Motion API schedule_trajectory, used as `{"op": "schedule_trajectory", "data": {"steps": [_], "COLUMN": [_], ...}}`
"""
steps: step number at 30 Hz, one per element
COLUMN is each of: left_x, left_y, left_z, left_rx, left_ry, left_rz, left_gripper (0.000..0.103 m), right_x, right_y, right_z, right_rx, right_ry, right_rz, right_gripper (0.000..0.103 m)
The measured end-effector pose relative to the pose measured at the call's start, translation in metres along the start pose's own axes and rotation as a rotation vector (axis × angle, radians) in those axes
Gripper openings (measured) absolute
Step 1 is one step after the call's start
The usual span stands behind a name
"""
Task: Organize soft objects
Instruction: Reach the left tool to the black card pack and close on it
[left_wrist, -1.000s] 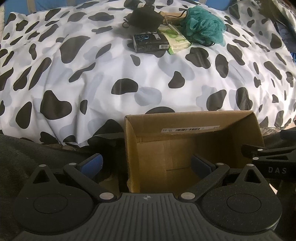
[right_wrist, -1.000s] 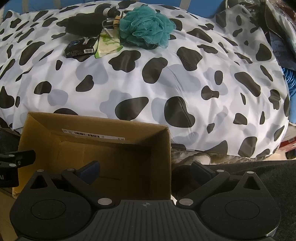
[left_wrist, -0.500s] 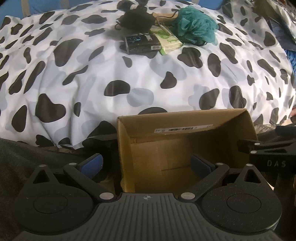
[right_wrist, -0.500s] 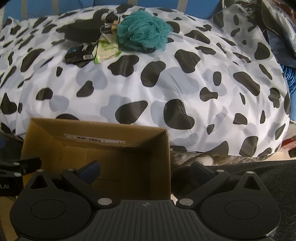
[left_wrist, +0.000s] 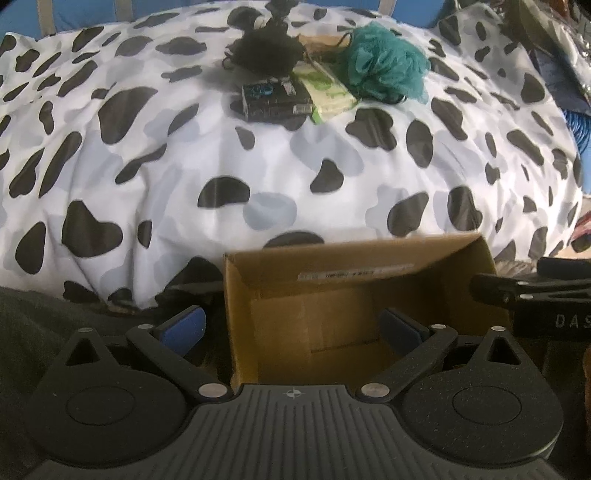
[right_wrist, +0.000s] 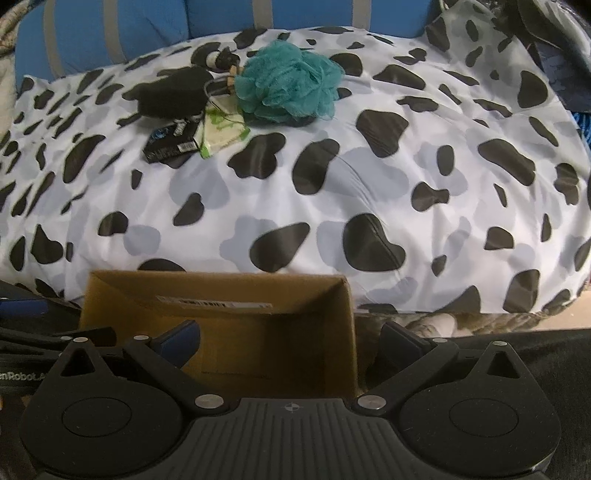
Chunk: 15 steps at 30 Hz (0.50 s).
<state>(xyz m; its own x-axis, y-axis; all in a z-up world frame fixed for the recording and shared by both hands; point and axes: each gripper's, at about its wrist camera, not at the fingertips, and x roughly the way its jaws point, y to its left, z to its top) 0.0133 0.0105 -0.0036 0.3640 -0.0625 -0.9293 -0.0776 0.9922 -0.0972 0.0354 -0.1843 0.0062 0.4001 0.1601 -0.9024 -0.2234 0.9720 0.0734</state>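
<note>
Left gripper (left_wrist: 293, 330) and right gripper (right_wrist: 291, 338) both gape wide, empty, each straddling a wall of the box (left_wrist: 354, 295) at lower centre. Nothing packed yet, seemingly; next, reach for the loofah (right_wrist: 288, 86), upper centre.

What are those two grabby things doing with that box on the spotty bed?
A person holds two grippers over an open cardboard box at the near edge of a cow-print cover. The left gripper straddles the box's left wall and the right gripper its right wall, jaws open, gripping nothing. The box looks empty. The soft things wait at the far side: a teal bath pouf, a black fluffy item, a green packet and a black packet.
</note>
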Motion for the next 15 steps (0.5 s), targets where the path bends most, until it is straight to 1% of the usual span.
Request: {"op": "schedule_trajectory", "data": {"steps": [3,5,12,15], "left_x": [0.001,0.002,0.004,0.008], "left_y": [0.001,0.001,-0.004,0.000], "left_z": [0.007,0.013,0.035,0.047], "left_rx": [-0.005,0.005,0.116,0.130], "left_ry": [-0.011,-0.035,-0.153,-0.193], "left_rz": [-0.021,0.008,0.092,0.100], "left_gripper": [0.103,0.103,0.103,0.103], "right_x": [-0.001,-0.001,-0.003,-0.002], "right_y": [-0.002,-0.004,-0.015,-0.018], "right_z": [0.007,0.013,0.037,0.047], "right_rx": [-0.003,-0.011,0.006,0.013], "right_ry": [-0.030,-0.052,-0.164,-0.221], "right_rz": [0.005,0.000,0.024,-0.009], "right_gripper": [0.103,0.103,0.103,0.103]}}
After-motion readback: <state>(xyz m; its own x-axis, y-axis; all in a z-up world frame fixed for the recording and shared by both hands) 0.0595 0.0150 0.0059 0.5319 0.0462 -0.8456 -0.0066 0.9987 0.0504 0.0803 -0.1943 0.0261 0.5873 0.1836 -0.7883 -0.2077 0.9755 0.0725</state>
